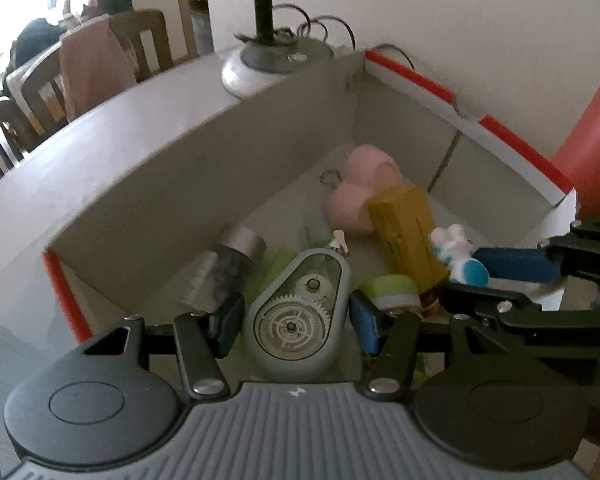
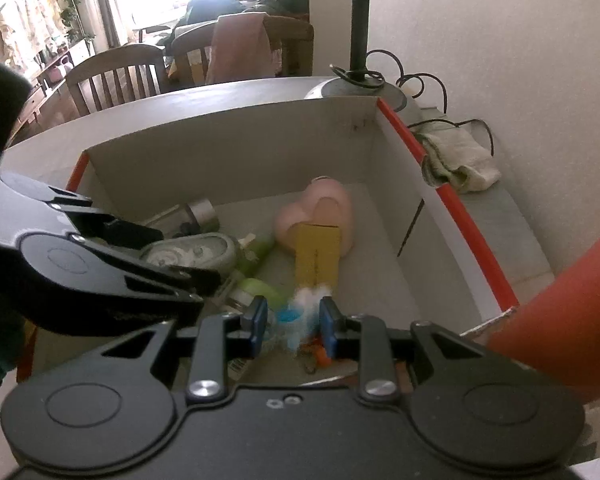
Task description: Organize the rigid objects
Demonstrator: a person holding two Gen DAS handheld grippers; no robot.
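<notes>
- Over the near edge of the box [image 1: 204,168], both of my grippers hang above the things lying inside it.
- My left gripper [image 1: 296,320] pinches a grey tape dispenser [image 1: 300,312]; its long axis runs straight ahead along the fingers, nozzle toward the box's far corner.
- My right gripper [image 2: 294,322] pinches a small white and blue toy [image 2: 296,308] by its sides, just above the box floor near the near edge.
- Ahead of the toy lies a yellow box [image 2: 316,256], its long axis pointing away, its far end against a pink heart [image 2: 316,216].
- A green bottle [image 2: 256,254] and a jar [image 2: 198,212] lie nearer the left wall, below the dispenser.
- I judge each arm's coming move is a release straight down.
</notes>
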